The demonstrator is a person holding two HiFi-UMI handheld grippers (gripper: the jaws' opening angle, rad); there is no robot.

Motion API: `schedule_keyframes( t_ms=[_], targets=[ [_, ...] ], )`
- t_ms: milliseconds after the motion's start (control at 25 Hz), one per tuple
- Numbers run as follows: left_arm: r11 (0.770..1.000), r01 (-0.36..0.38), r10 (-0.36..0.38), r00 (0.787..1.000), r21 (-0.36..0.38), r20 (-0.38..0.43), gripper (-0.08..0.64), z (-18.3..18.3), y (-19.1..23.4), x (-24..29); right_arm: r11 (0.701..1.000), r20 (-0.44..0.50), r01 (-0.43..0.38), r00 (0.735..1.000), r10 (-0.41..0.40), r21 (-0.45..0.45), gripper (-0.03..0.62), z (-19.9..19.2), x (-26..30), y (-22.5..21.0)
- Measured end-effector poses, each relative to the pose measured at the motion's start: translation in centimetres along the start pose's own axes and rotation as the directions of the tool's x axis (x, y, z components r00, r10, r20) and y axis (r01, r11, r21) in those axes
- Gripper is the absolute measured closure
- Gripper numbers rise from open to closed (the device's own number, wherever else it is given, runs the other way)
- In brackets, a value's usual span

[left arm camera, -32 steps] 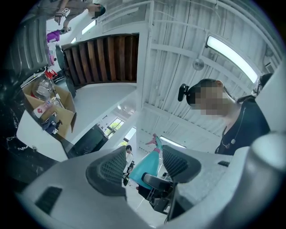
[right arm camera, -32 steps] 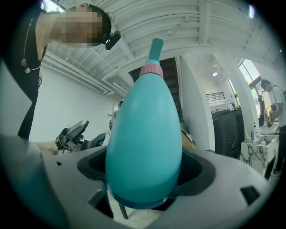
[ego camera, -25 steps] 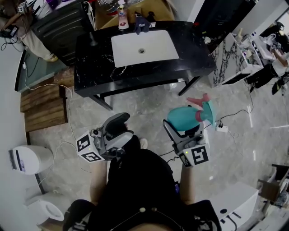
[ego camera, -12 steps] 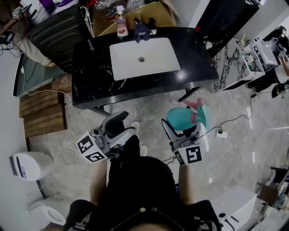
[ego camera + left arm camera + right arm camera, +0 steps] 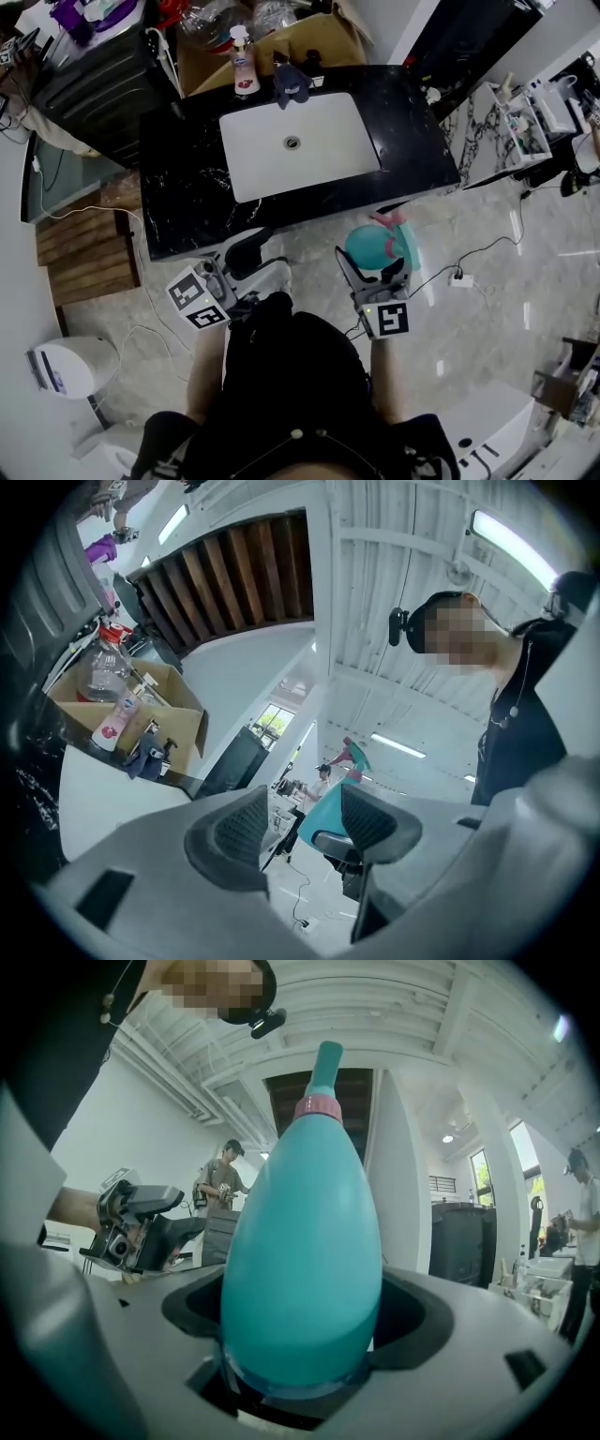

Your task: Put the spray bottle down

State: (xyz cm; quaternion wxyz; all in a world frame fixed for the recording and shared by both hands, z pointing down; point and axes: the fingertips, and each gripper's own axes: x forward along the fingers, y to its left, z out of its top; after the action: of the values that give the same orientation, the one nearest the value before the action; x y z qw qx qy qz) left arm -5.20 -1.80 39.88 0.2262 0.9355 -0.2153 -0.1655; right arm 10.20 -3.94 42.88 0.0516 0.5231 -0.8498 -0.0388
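Note:
A teal spray bottle [image 5: 372, 247] with a pink trigger is clamped between the jaws of my right gripper [image 5: 375, 262], which is shut on its fat body. It hangs over the marble floor, just in front of the black counter [image 5: 187, 197]. In the right gripper view the bottle [image 5: 305, 1241] fills the middle, nozzle pointing away, with the right gripper [image 5: 305, 1326] closed on its base. My left gripper [image 5: 246, 255] is at the counter's front edge, open and empty. In the left gripper view its jaws [image 5: 300, 832] stand apart, and the bottle [image 5: 328, 803] shows beyond them.
A white sink [image 5: 291, 141] is set into the counter. A soap bottle [image 5: 243, 61] and a dark blue cloth [image 5: 291, 80] stand at its back, before a cardboard box [image 5: 314, 37]. A power strip [image 5: 459, 278] and cables lie on the floor; a white bin [image 5: 70, 366] stands left.
Both grippers have moved closer to the counter, which now fills more of the head view. The bottle stays gripped in the right gripper; the left stays open.

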Motion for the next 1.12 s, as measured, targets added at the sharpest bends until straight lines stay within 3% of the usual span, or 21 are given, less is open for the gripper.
schedule_keyframes(
  t_ms=[200, 360, 760, 880, 1120],
  targets=[
    [0.999, 0.007, -0.005, 0.999, 0.044, -0.047, 0.314, 0.7, 3.1, 1.5, 0.999, -0.001, 0.032, 0.999, -0.032, 0.01, 0.149, -1.8, 2.7, -0.8],
    [0.996, -0.037, 0.041, 0.998, 0.077, -0.042, 0.314, 1.6, 5.6, 2.1, 0.997, 0.004, 0.074, 0.997, -0.073, -0.013, 0.147, -3.7, 4.4, -2.0],
    [0.994, -0.1, 0.103, 0.993, 0.038, -0.065, 0.316, 1.0, 9.9, 2.2, 0.98, -0.064, 0.197, 0.978, -0.199, -0.027, 0.147, -10.0, 7.8, -5.7],
    [0.991, -0.126, 0.128, 0.99, 0.035, -0.06, 0.316, 1.1, 11.2, 2.2, 0.979, -0.08, 0.193, 0.977, -0.197, -0.062, 0.147, -11.7, 8.5, -5.9],
    [0.984, -0.175, 0.176, 0.983, 0.03, -0.043, 0.316, 1.6, 13.5, 2.9, 0.983, -0.125, 0.183, 0.975, -0.185, -0.028, 0.147, -14.8, 10.3, -6.7]
  ],
)
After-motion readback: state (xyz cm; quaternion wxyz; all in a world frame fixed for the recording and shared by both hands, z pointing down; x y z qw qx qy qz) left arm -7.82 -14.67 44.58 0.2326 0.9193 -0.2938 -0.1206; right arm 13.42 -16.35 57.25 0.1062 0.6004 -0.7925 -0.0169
